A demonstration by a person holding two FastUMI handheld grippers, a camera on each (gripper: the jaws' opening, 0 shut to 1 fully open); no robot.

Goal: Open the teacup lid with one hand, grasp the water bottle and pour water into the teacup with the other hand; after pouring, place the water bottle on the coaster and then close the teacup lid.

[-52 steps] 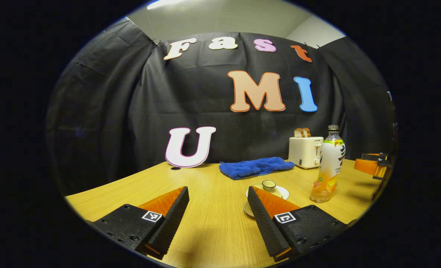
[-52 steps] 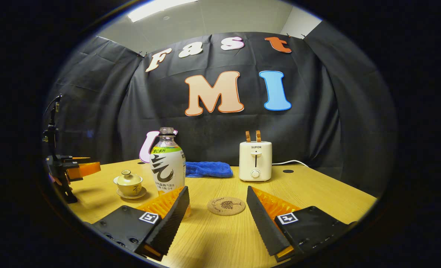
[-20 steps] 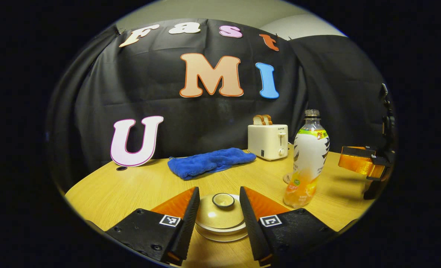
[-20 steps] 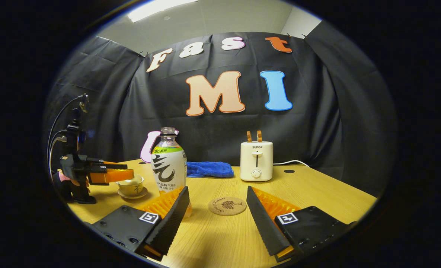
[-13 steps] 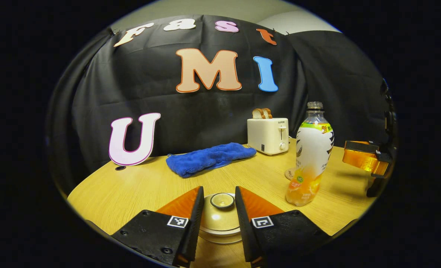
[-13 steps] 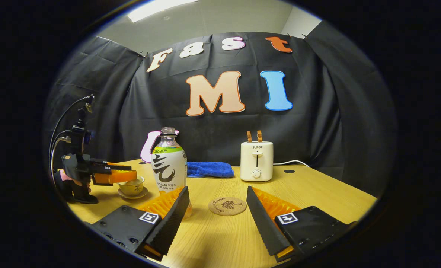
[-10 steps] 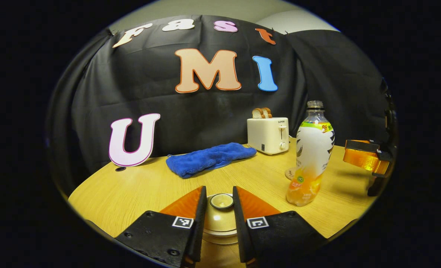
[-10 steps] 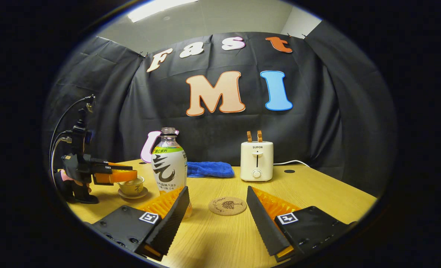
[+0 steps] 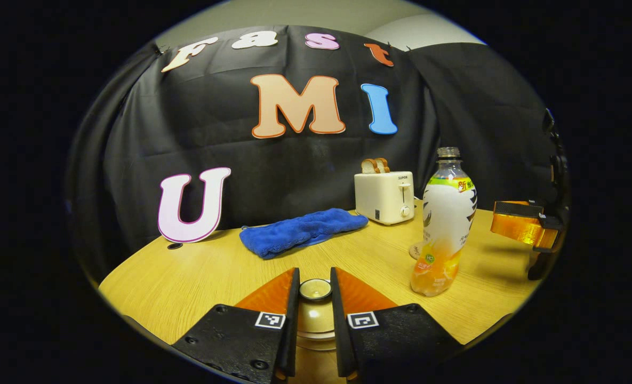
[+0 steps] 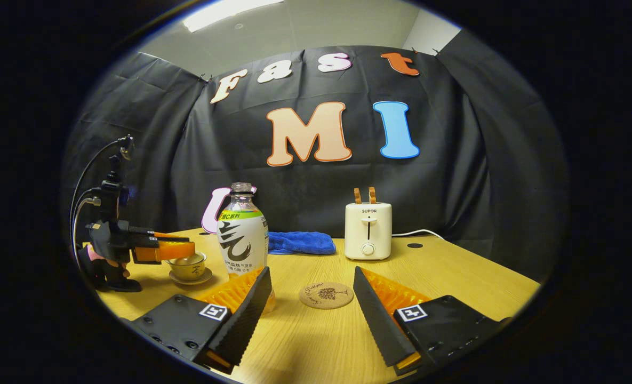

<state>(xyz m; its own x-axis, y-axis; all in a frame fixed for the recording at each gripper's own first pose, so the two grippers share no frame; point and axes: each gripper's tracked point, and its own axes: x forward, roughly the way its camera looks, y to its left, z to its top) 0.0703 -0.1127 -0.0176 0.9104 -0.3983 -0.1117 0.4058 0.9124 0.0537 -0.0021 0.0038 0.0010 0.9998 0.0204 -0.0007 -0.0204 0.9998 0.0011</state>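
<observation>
Black cloth is walling the booth behind a light wooden surface (image 10: 454,277), where a white toaster (image 10: 368,230) and a blue towel (image 9: 302,230) are sitting toward the back. Step one is in hand: in the left gripper view the left hand-held gripper (image 9: 314,285) is closing its fingers on the knob of the teacup lid (image 9: 314,312), one finger touching each side, so it appears clamped on the lid. That lid is sitting level on the teacup (image 10: 188,265), which is standing upright on its saucer (image 10: 190,278) near the surface's left side in the right gripper view. I judge the next move is calling for a straight lift, keeping the lid flat and clear of the cup's mouth.

In its own view the right hand-held gripper (image 10: 311,290) is waiting with fingers wide apart, holding nothing. Just beside its left finger the water bottle (image 10: 242,234) is standing with its long axis vertical and its uncapped mouth pointing up, partly filled. A round coaster (image 10: 326,295) is lying flat between the fingers, near the bottle but apart from it.
</observation>
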